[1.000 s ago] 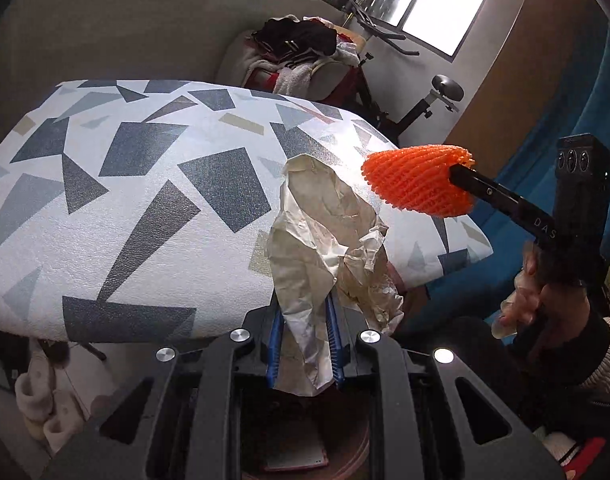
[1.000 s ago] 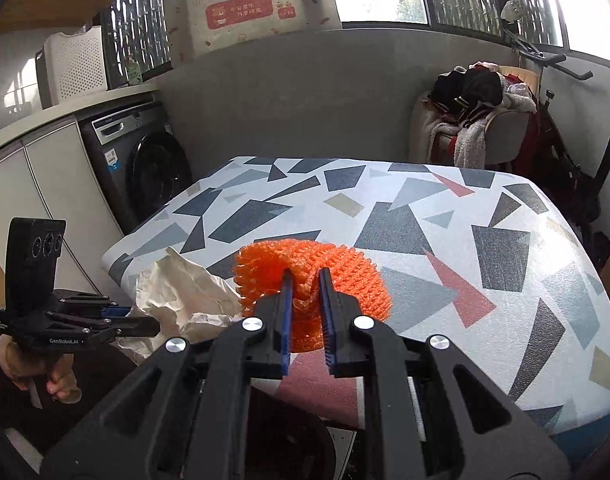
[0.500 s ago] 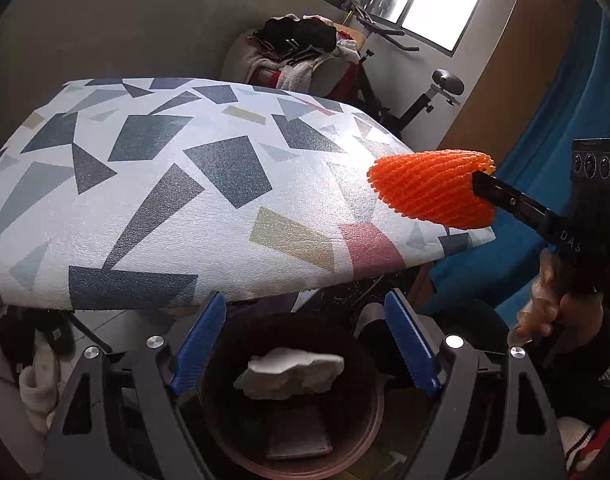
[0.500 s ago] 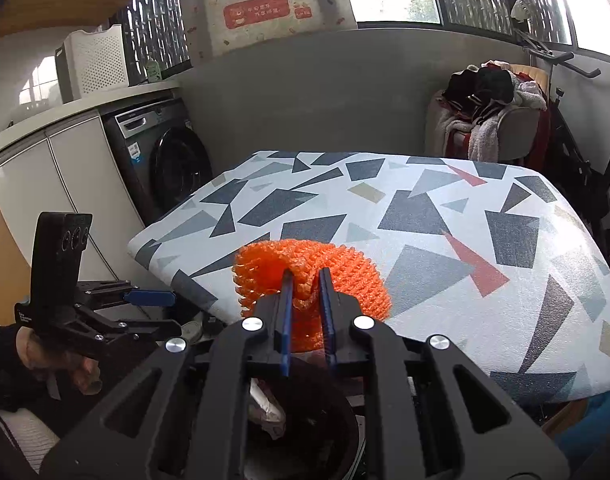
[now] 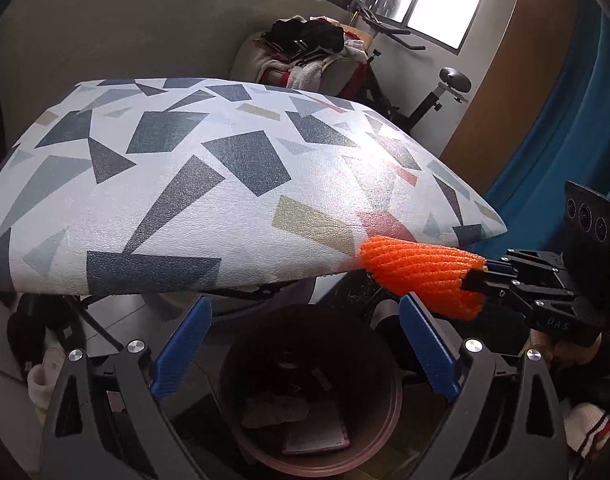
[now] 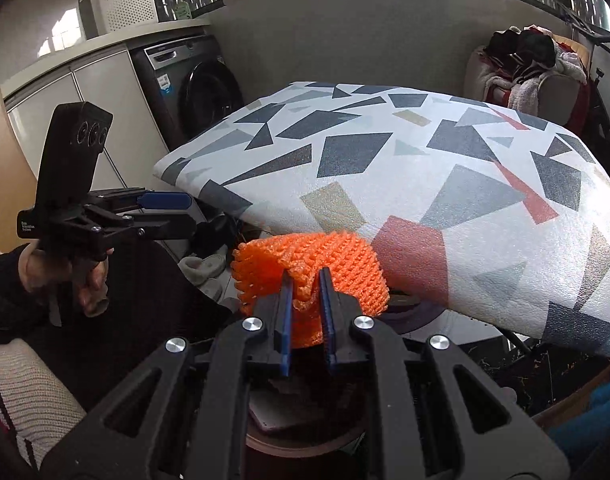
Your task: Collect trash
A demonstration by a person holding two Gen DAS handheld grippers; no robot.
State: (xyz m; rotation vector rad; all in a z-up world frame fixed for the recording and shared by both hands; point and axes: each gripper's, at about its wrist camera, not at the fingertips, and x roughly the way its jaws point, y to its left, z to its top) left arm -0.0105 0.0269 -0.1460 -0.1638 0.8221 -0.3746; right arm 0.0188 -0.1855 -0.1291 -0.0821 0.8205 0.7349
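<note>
1. Jaws of the left gripper [image 5: 301, 346] stood wide apart and were opening further, with nothing between the two blue pads [image 5: 183, 350].
2. Jaws of the right gripper [image 6: 307, 300] were closed tight on one orange foam net [image 6: 309, 270], pinching its folded middle.
3. From the left wrist view, that single net [image 5: 423, 278] stuck out sideways from the right gripper [image 5: 475, 280], just under the near edge of the table [image 5: 165, 200].
4. One round dark bin [image 5: 389, 420] sat on the floor directly below the left gripper's open jaws.
5. Inside the bin lay one crumpled sheet of paper [image 5: 275, 410] and one flat pink-edged card [image 5: 317, 436]; anything more in there was too dark to make out.
6. The net hung beside and above the bin's rim, not inside it.
7. One table carried a patterned cloth of grey, blue and red shapes, with no trash lying on top.
8. Two hands showed: the left hand [image 6: 77, 276] on its grip, and the right hand [image 5: 553, 354] partly hidden behind its grip.
9. One washing machine [image 6: 193, 84] stood behind the table.
</note>
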